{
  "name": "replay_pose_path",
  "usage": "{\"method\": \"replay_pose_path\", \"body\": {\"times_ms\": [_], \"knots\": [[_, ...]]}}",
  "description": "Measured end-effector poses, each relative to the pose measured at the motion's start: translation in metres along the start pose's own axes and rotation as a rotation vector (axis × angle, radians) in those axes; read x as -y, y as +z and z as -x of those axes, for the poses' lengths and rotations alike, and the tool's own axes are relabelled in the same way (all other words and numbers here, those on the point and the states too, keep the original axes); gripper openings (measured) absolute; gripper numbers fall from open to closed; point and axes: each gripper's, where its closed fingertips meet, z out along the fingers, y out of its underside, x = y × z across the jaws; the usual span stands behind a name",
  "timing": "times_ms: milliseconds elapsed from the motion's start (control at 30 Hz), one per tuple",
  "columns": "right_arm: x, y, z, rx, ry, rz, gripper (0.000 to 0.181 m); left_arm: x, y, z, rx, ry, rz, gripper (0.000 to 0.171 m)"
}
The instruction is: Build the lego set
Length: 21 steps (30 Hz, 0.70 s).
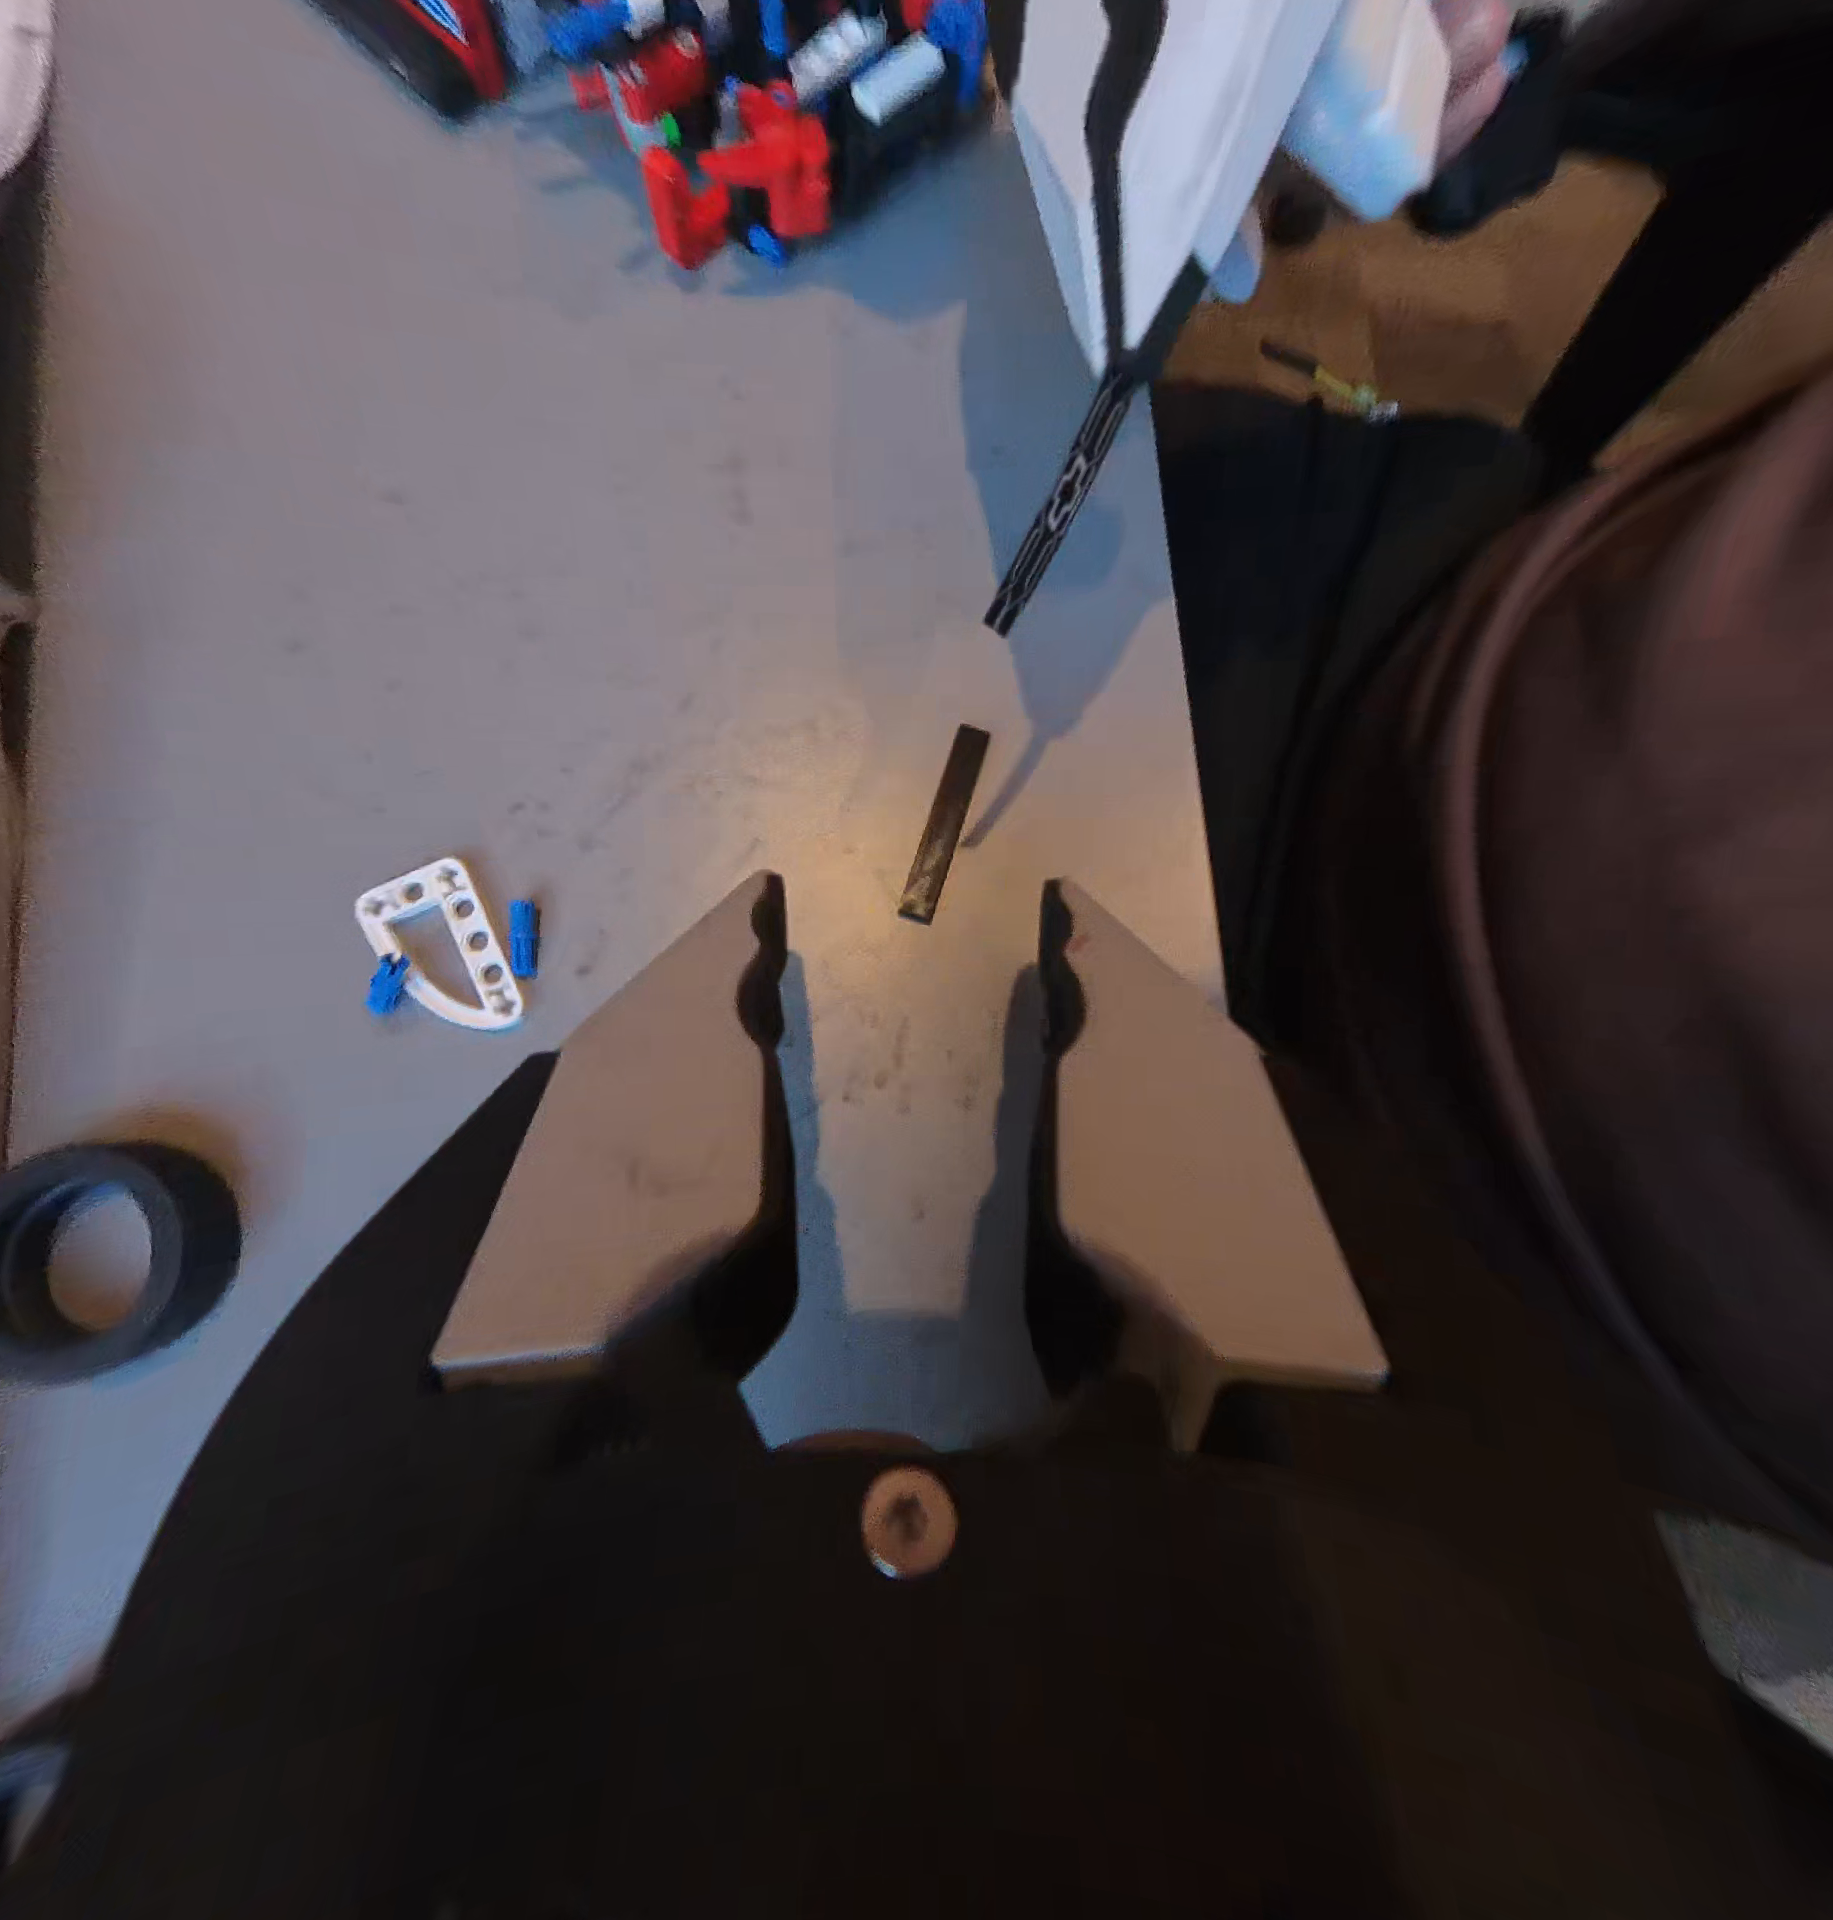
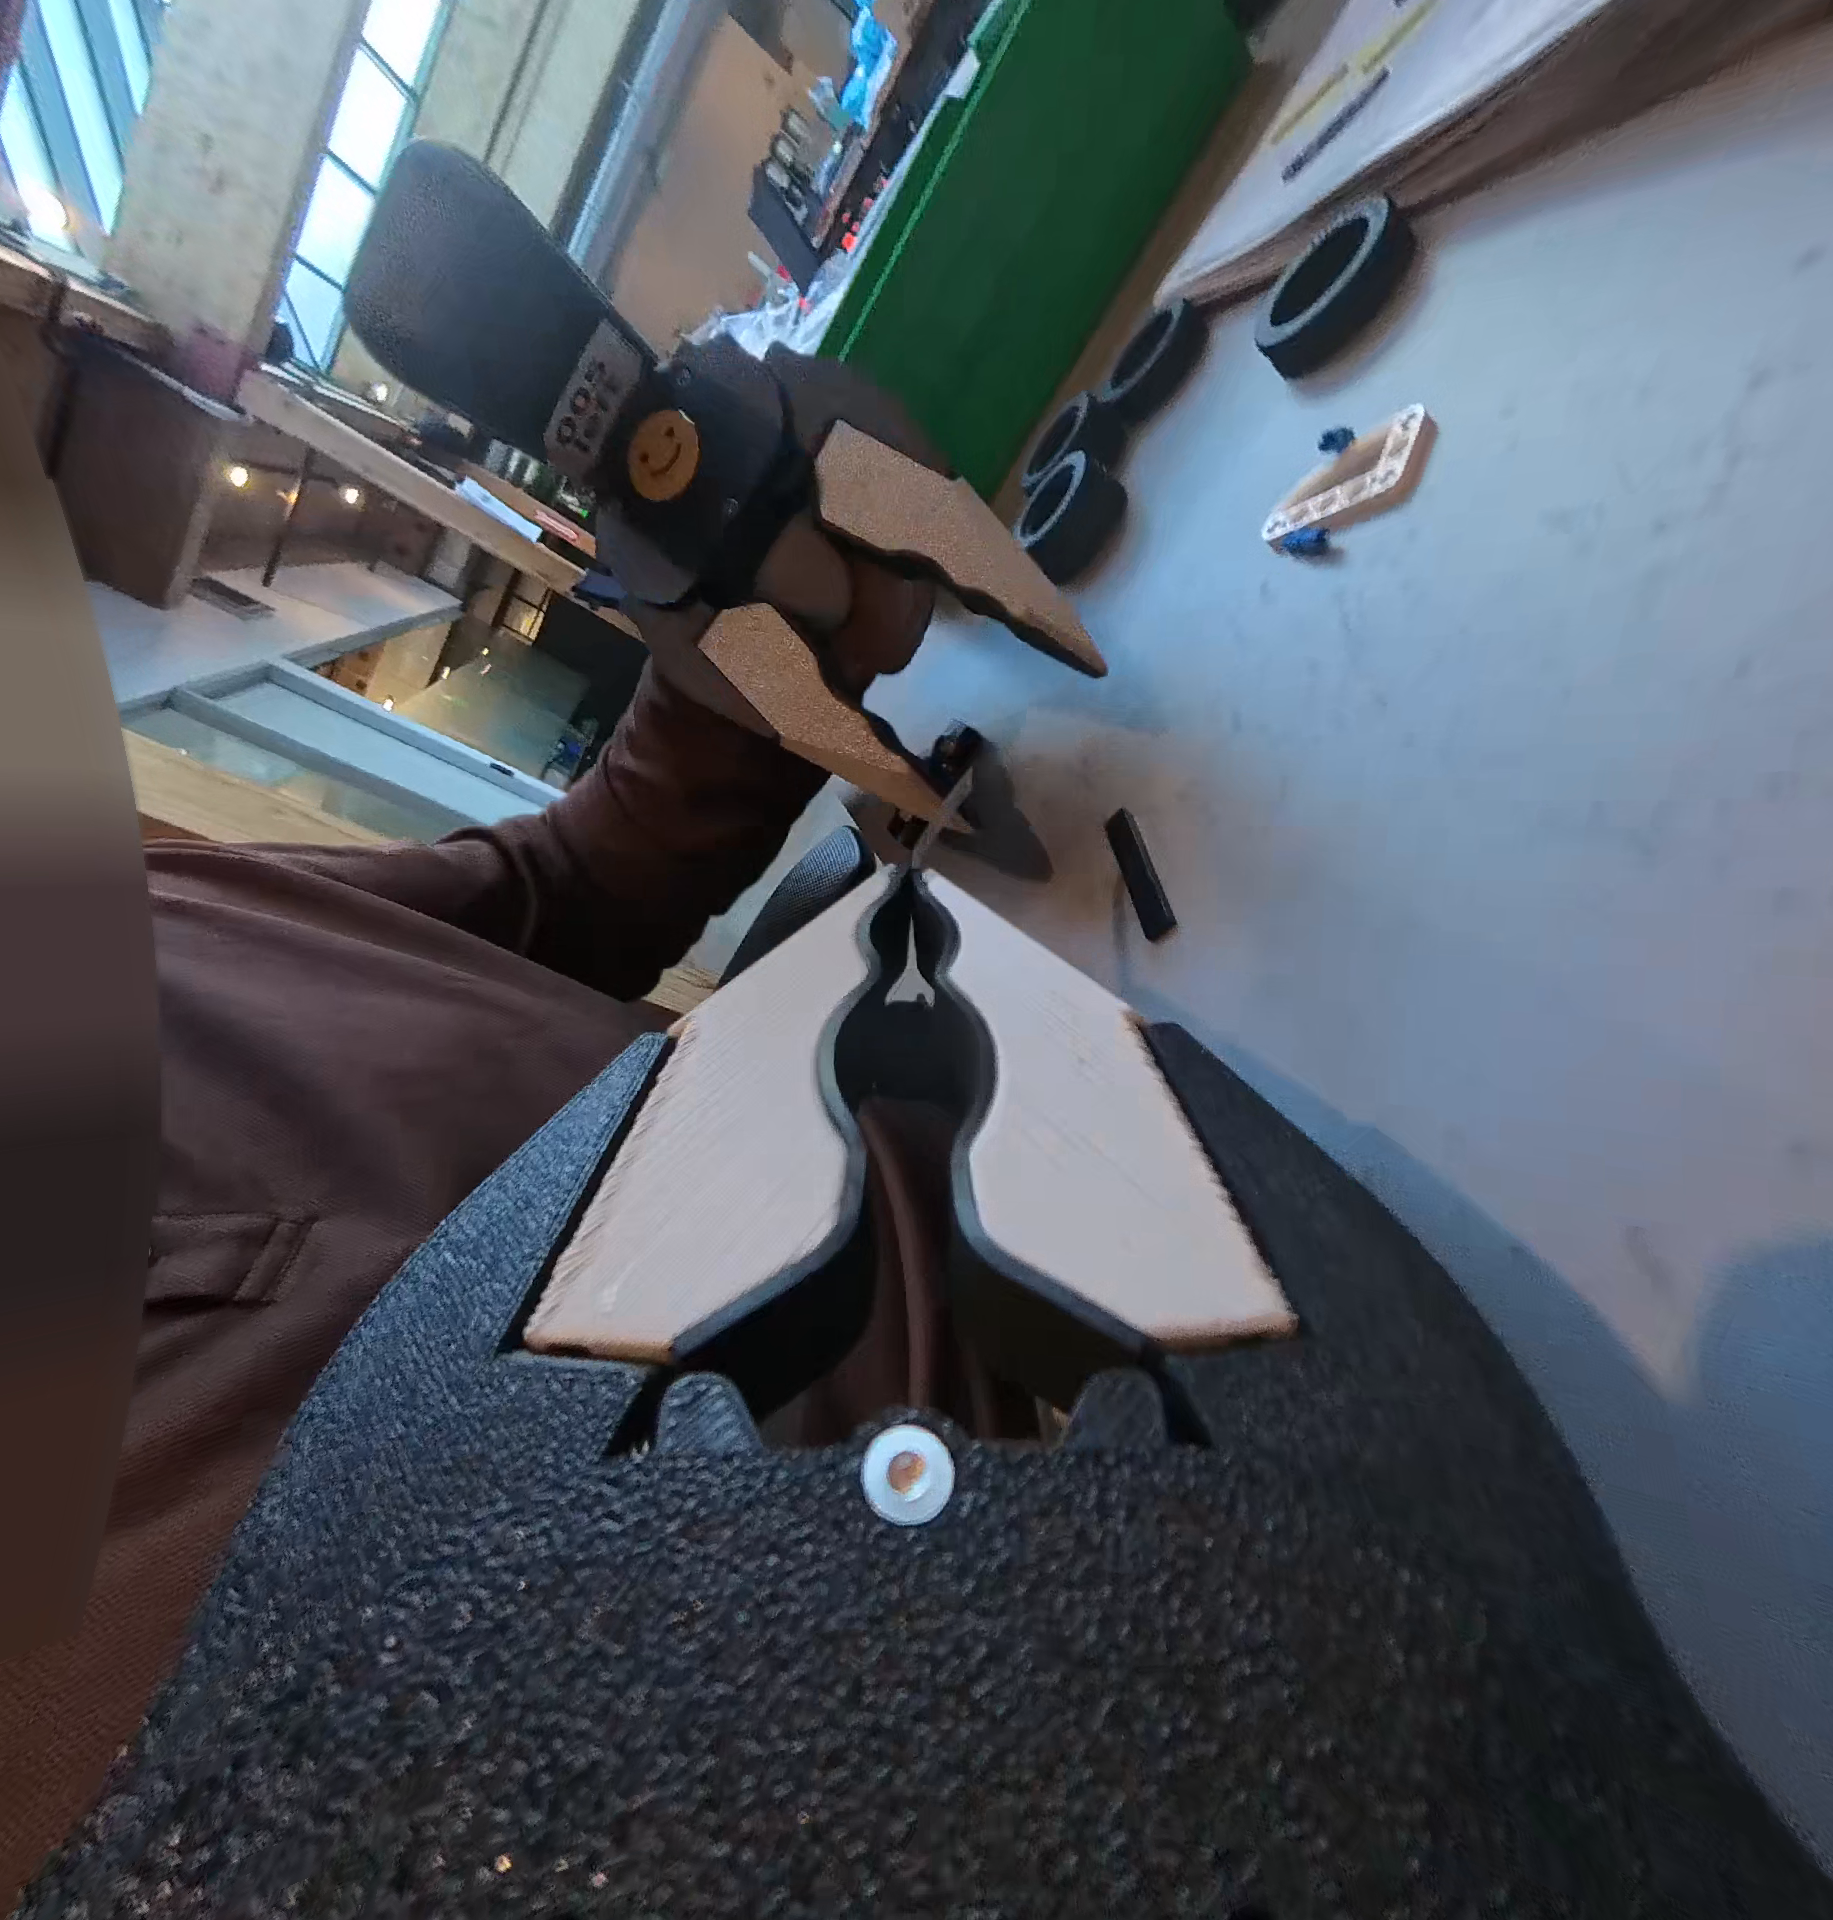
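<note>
My left gripper (image 1: pixel 912 904) is open and empty, low over the grey table (image 1: pixel 476 520). A short flat black Lego piece (image 1: pixel 945 821) lies on the table just beyond its fingertips, slightly right of centre. My right gripper (image 2: pixel 910 878) is shut on a long thin black patterned strip (image 1: pixel 1063 499), which hangs from its tips (image 1: pixel 1130 353) above the black piece. In the right wrist view only the strip's thin edge (image 2: pixel 938 821) shows. The open left gripper (image 2: pixel 1031 746) and the black piece (image 2: pixel 1140 873) also show there.
A white Lego frame with blue pins (image 1: pixel 444 945) lies left of my left gripper. A black tyre (image 1: pixel 91 1262) sits at the left, with more tyres (image 2: pixel 1333 286) along the far side. The red, blue and black model (image 1: pixel 756 135) stands at the back. A brown-sleeved arm (image 2: pixel 631 810) is close by. Left tips to right tips: about 9 cm.
</note>
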Motion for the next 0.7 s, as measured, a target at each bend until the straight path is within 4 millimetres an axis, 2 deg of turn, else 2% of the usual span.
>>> {"method": "replay_pose_path", "body": {"times_ms": [167, 300, 567, 700], "knots": [[-0.005, -0.011, -0.001, -0.009, 0.049, -0.006, 0.000, -0.015, 0.026, 0.001, -0.052, 0.035, 0.156, 0.039], [-0.009, -0.024, 0.000, -0.008, 0.088, -0.037, 0.000, -0.007, 0.035, -0.007, -0.088, 0.072, 0.129, 0.006], [-0.042, -0.032, -0.003, -0.073, 0.155, -0.027, 0.000, 0.014, 0.058, -0.042, -0.183, 0.129, 0.110, 0.005], [-0.055, -0.033, -0.010, -0.090, 0.216, -0.040, 0.000, 0.020, 0.064, -0.049, -0.198, 0.157, 0.077, 0.005]]}}
